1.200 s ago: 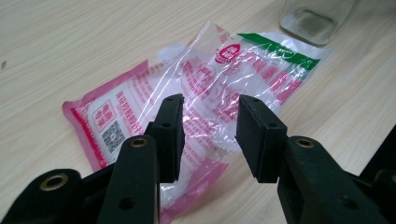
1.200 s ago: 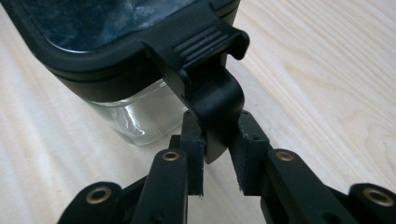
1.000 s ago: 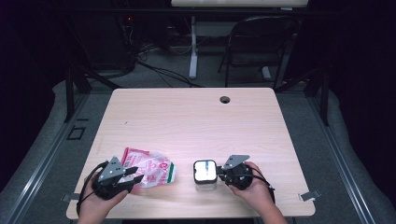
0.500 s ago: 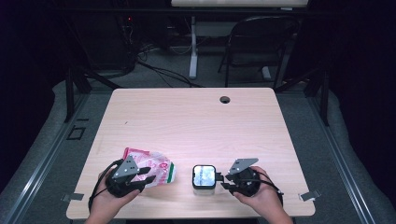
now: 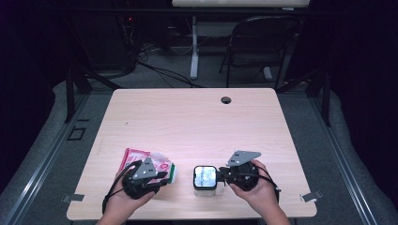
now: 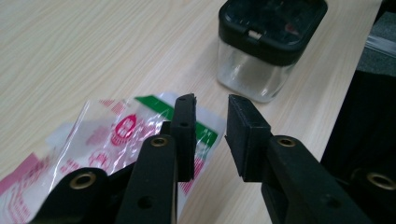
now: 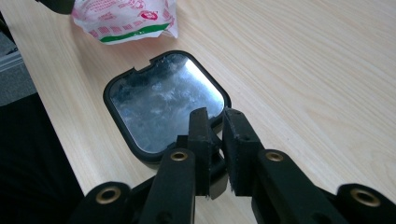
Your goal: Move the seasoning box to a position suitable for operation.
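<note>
A pale wood-grain desk (image 5: 197, 122) stands in a dark room, with a round cable hole (image 5: 226, 100) near its far edge. Behind it are a black folding chair (image 5: 256, 51), a white post (image 5: 194, 47) and cables on the grey floor (image 5: 155, 75).

Near the front edge lie a crinkled plastic bag (image 5: 157, 164) printed in red and green, and a clear square jar (image 5: 205, 177) with a black glossy lid, set apart from each other.

The left gripper (image 6: 210, 126) hovers over the bag's edge, its fingers apart with nothing between them. The right gripper (image 7: 215, 140) sits at the jar's right side; its fingers are close together at the lid's rim, and they seem to pinch a tab there.
</note>
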Action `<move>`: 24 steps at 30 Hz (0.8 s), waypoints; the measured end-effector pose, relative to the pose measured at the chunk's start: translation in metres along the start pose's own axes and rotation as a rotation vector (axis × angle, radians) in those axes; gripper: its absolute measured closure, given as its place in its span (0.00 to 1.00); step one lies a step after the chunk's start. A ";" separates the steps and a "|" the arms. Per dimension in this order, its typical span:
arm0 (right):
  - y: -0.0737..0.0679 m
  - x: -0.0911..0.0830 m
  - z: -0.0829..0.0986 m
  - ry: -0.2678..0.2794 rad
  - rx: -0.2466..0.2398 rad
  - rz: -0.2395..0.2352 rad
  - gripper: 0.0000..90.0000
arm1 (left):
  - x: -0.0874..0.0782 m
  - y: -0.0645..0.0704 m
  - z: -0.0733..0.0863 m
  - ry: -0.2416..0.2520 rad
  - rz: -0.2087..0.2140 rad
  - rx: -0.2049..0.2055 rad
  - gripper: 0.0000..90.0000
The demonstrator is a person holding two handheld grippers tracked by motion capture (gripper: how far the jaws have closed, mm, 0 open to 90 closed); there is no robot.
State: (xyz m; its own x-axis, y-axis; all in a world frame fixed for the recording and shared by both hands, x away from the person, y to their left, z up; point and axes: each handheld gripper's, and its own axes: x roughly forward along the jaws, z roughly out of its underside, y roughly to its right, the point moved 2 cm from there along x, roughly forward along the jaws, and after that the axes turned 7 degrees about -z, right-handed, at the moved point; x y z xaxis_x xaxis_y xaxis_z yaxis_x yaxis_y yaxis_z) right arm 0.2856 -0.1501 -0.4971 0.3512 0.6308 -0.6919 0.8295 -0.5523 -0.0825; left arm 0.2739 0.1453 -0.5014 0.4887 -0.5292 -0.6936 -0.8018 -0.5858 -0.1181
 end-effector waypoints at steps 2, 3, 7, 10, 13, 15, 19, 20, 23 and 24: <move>0.002 0.003 0.000 -0.004 -0.006 -0.004 0.92 | 0.006 0.006 -0.008 0.000 0.020 0.016 0.90; 0.002 0.003 0.000 -0.004 -0.006 -0.004 0.92 | 0.006 0.006 -0.008 0.000 0.020 0.016 0.91; 0.003 0.007 0.002 -0.012 -0.002 -0.016 0.94 | 0.019 0.018 -0.016 -0.033 0.048 0.058 0.98; 0.003 0.007 0.003 -0.009 0.005 -0.020 0.94 | 0.033 0.027 -0.017 -0.052 0.075 0.066 1.00; 0.002 0.007 0.003 -0.004 0.005 -0.013 0.94 | 0.038 0.030 -0.017 -0.070 0.082 0.077 1.00; 0.002 0.007 0.004 0.003 0.007 -0.015 0.94 | 0.042 0.032 -0.018 -0.075 0.092 0.078 1.00; 0.001 0.007 0.004 -0.001 0.005 -0.013 0.94 | 0.047 0.037 -0.020 -0.071 0.106 0.085 1.00; 0.000 0.007 0.004 0.008 0.004 -0.011 0.94 | 0.048 0.038 -0.021 -0.070 0.107 0.089 1.00; -0.001 0.009 0.004 0.012 0.007 -0.021 0.94 | 0.050 0.039 -0.022 -0.067 0.111 0.087 1.00; -0.002 0.010 0.004 0.009 0.005 -0.027 0.94 | 0.050 0.039 -0.022 -0.066 0.108 0.084 1.00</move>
State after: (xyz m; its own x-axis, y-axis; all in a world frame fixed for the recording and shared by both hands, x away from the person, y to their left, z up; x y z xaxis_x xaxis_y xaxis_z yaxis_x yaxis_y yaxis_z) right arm 0.2854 -0.1452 -0.5067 0.3328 0.6500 -0.6832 0.8366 -0.5378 -0.1041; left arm 0.2747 0.0821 -0.5248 0.3765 -0.5430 -0.7506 -0.8758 -0.4729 -0.0972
